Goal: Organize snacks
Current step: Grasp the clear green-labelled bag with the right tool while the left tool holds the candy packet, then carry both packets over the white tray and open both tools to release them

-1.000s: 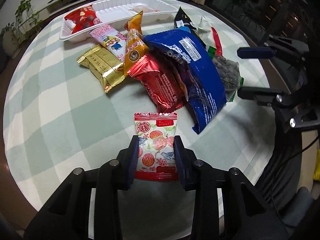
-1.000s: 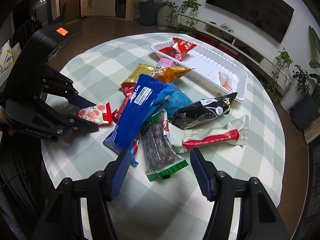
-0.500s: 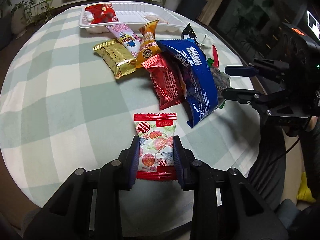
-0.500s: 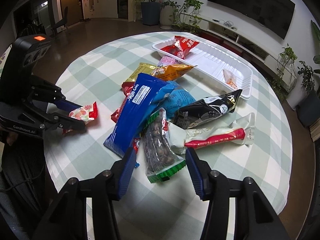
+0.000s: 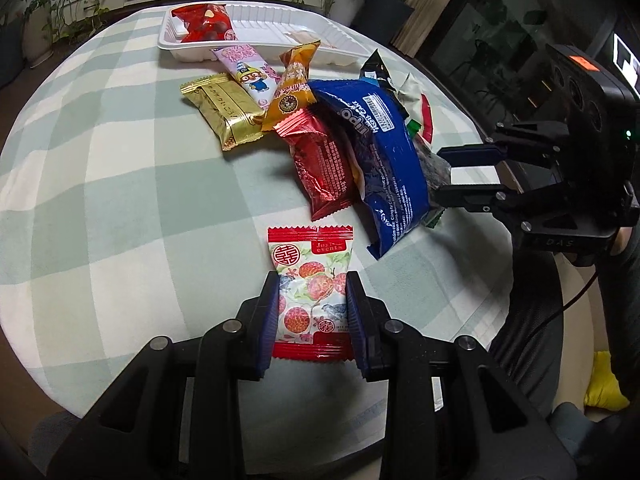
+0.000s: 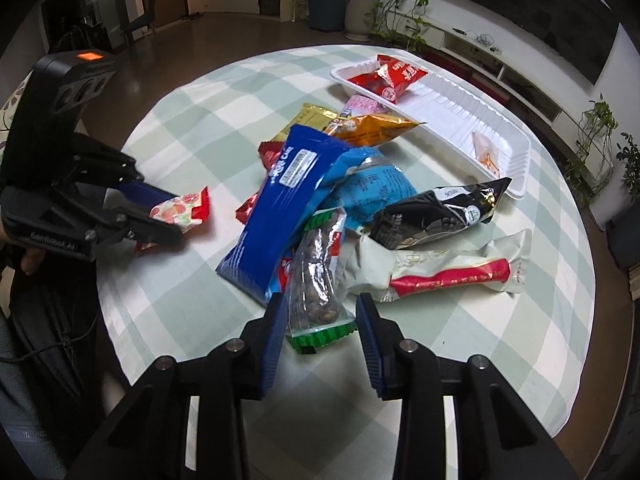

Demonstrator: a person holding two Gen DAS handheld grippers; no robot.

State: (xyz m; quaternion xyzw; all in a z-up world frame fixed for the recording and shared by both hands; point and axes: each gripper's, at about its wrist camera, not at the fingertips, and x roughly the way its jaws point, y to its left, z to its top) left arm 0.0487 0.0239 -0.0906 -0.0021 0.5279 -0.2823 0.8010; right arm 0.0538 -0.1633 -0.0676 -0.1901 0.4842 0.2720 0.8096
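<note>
My left gripper (image 5: 312, 278) is shut on a red-and-white lychee-print snack packet (image 5: 310, 296), held just above the checked tablecloth at the near edge. In the right wrist view the same gripper (image 6: 168, 216) and packet (image 6: 184, 208) are at the left. My right gripper (image 6: 320, 300) is closing around the green-edged end of a clear packet of dark nuts (image 6: 316, 276). The packet lies between the pads, and a thin gap still shows. A white tray (image 6: 448, 108) at the far side holds a red packet (image 6: 386, 76) and a small clear one (image 6: 486, 152).
The pile in the middle holds a long blue packet (image 6: 288, 200), a black one (image 6: 436, 212), a white-and-red one (image 6: 440, 272), plus gold (image 5: 222, 108), orange (image 5: 294, 84), pink (image 5: 248, 68) and red foil (image 5: 320, 164) packets. The round table's edge is close below both grippers.
The right jaws have narrowed steadily around the nut packet. The left gripper, still gripping the lychee packet, shifted and rolled slightly, then held still.
</note>
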